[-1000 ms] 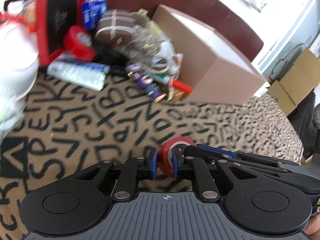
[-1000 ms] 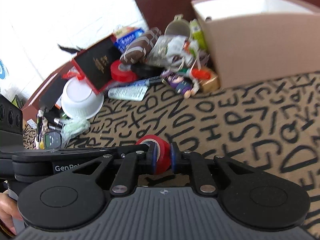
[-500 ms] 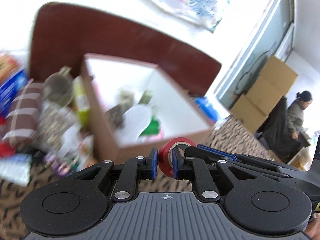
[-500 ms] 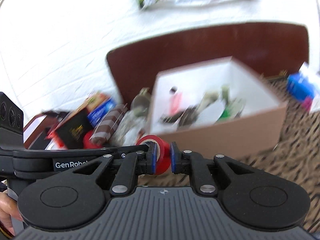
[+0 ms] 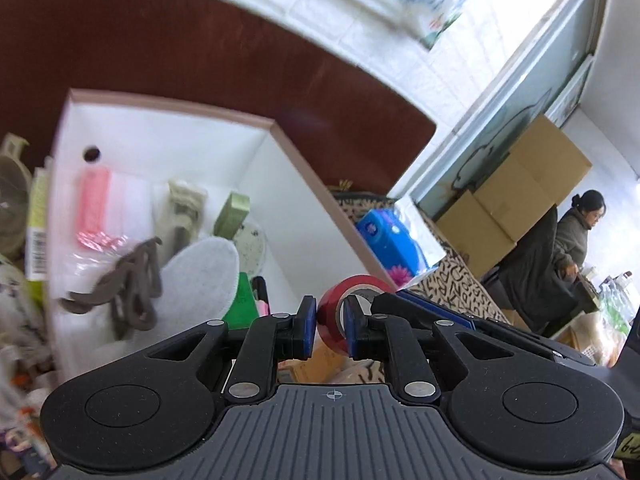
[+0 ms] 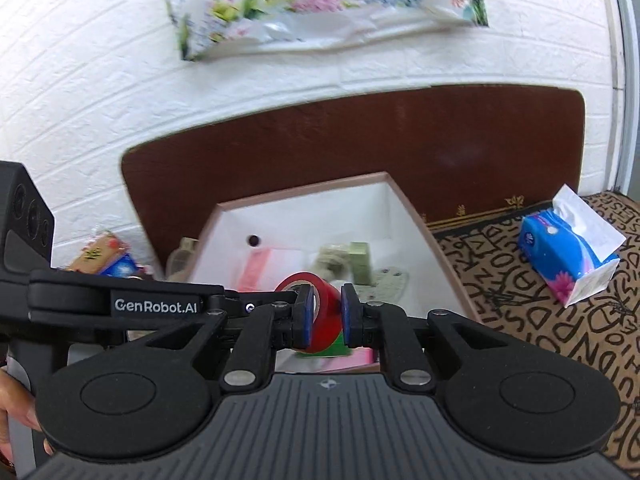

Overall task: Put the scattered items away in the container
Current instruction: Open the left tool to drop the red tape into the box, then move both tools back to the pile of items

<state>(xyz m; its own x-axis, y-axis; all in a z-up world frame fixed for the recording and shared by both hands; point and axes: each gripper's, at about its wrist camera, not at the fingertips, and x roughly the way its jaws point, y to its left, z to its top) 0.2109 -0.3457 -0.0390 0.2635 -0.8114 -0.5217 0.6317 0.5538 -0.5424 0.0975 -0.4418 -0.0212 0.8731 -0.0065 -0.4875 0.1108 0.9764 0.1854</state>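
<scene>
A red tape roll (image 5: 360, 284) hangs over the near edge of an open box (image 5: 320, 196) with a pink-brown rim and white inside. My left gripper (image 5: 329, 328) is shut on the roll. The right gripper's finger (image 5: 440, 312) reaches in from the right and clamps the same roll. In the right wrist view the right gripper (image 6: 325, 318) is shut on the tape roll (image 6: 302, 280), above the box (image 6: 416, 224), with the left gripper's finger (image 6: 160, 304) coming in from the left. The box holds a pink packet (image 5: 94, 208), a grey chain-like piece (image 5: 132, 280) and a white pad (image 5: 200, 276).
A blue tissue pack (image 6: 568, 256) lies on the letter-patterned cloth (image 6: 560, 340) right of the box. Loose items (image 5: 16, 280) pile up left of it. A brown board (image 6: 360, 140) stands behind against a white brick wall. A person (image 5: 576, 248) and cardboard boxes (image 5: 520, 184) are far right.
Both grippers have carried the red tape roll up and forward, from above the patterned cloth to over the box. The box's inside has come into view.
</scene>
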